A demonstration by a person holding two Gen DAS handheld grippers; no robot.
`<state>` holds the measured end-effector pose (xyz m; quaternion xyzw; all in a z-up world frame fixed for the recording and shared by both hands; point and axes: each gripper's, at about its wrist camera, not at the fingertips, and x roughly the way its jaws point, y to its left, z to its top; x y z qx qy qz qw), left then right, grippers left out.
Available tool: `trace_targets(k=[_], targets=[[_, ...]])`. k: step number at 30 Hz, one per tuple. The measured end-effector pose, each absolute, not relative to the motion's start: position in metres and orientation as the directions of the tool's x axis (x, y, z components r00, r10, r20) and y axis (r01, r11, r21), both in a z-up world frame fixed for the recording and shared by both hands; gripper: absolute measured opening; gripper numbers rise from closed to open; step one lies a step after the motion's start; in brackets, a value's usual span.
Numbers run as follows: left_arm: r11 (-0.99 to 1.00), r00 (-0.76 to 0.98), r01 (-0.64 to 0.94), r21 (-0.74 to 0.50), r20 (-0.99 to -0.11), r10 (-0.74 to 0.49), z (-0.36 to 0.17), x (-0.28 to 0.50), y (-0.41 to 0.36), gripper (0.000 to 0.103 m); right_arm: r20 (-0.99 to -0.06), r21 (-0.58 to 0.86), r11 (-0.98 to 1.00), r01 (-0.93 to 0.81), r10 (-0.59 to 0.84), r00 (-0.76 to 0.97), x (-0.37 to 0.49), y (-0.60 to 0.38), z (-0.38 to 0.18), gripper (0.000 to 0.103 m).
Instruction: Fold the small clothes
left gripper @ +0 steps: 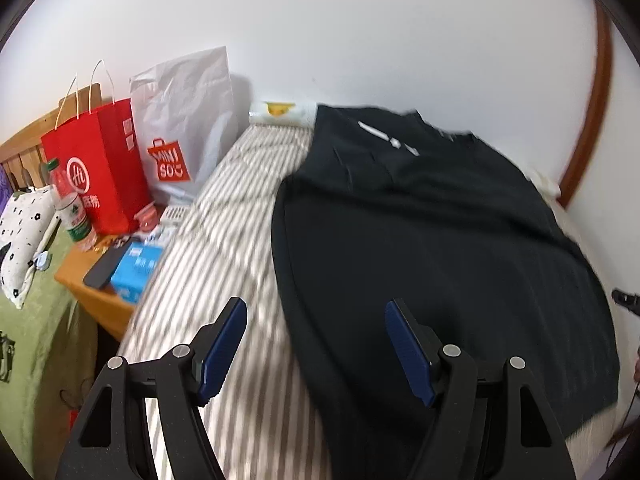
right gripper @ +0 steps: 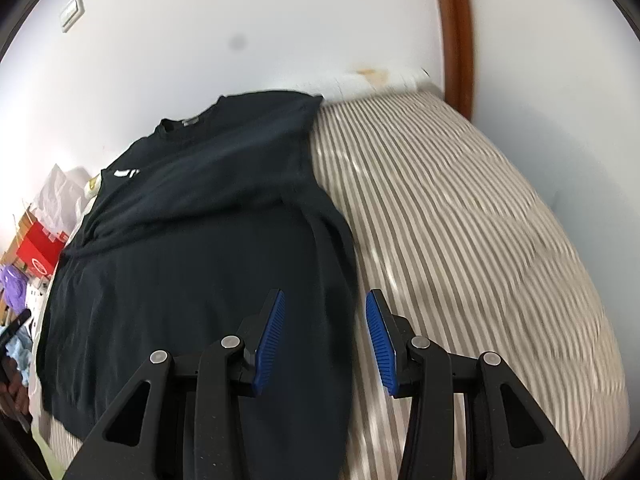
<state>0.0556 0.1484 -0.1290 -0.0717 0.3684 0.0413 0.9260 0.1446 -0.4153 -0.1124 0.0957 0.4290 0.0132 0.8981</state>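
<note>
A dark navy T-shirt (left gripper: 432, 248) lies spread on a bed with a grey-and-white striped sheet (left gripper: 236, 216), collar toward the wall. Its sides look folded inward. My left gripper (left gripper: 316, 308) is open and empty, hovering over the shirt's left edge near the hem. In the right wrist view the same shirt (right gripper: 208, 240) lies left of bare striped sheet (right gripper: 460, 220). My right gripper (right gripper: 325, 300) is open and empty, straddling the shirt's right edge near the hem.
A wooden bedside table (left gripper: 96, 296) at left holds a red paper bag (left gripper: 100, 164), a white Miniso bag (left gripper: 188, 120), a water bottle (left gripper: 70, 204), a phone (left gripper: 106, 264) and a blue box (left gripper: 138, 268). A white wall is behind the bed. A brown curved frame (left gripper: 592, 108) stands at right.
</note>
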Motion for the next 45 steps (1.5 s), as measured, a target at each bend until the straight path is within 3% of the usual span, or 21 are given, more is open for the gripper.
trace_targets(k=[4,7,10,17,19,21,23,24,37,39,45], targets=[[0.990,0.702,-0.110,-0.092,-0.713,0.011,-0.144,0.027,0.135,0.070,-0.781,0.198,0.978,0.069,0.115,0.613,0.110,-0.422,-0.130,0.042],[0.976,0.687,-0.110,-0.187,-0.724,-0.061,-0.155,0.014,0.136,0.070,-0.776,0.232,0.970,0.066,0.144,0.614,0.086,-0.425,-0.139,0.042],[0.971,0.671,-0.128,-0.200,-0.739,-0.063,-0.162,0.015,0.134,0.069,-0.774,0.240,0.969,0.055,0.157,0.613,0.070,-0.422,-0.147,0.042],[0.980,0.658,-0.145,-0.135,-0.753,-0.006,-0.167,0.025,0.120,0.047,-0.766,0.159,0.986,0.042,0.096,0.635,0.060,-0.403,-0.148,0.042],[0.982,0.653,-0.154,-0.109,-0.757,0.018,-0.168,0.027,0.115,0.040,-0.767,0.141,0.990,0.031,0.089,0.636,0.061,-0.396,-0.149,0.039],[0.983,0.650,-0.162,-0.087,-0.759,0.040,-0.167,0.028,0.111,0.026,-0.769,0.098,0.994,0.037,0.052,0.638,0.064,-0.384,-0.149,0.024],[0.982,0.649,-0.171,-0.085,-0.759,0.047,-0.166,0.027,0.111,0.019,-0.766,0.090,0.995,0.037,0.045,0.641,0.065,-0.378,-0.149,0.010],[0.981,0.648,-0.176,-0.086,-0.760,0.049,-0.166,0.027,0.112,0.017,-0.765,0.088,0.995,0.045,0.039,0.643,0.066,-0.375,-0.149,0.009],[0.976,0.656,-0.174,-0.128,-0.755,0.018,-0.169,0.025,0.117,0.019,-0.765,0.173,0.980,0.100,0.070,0.641,0.080,-0.382,-0.150,0.014],[0.977,0.655,-0.179,-0.116,-0.755,0.031,-0.168,0.025,0.117,0.010,-0.766,0.159,0.982,0.104,0.056,0.640,0.082,-0.380,-0.150,0.010],[0.975,0.688,-0.151,-0.161,-0.725,-0.013,-0.150,0.010,0.122,0.007,-0.757,0.178,0.981,0.078,0.085,0.648,0.075,-0.387,-0.145,0.007]])
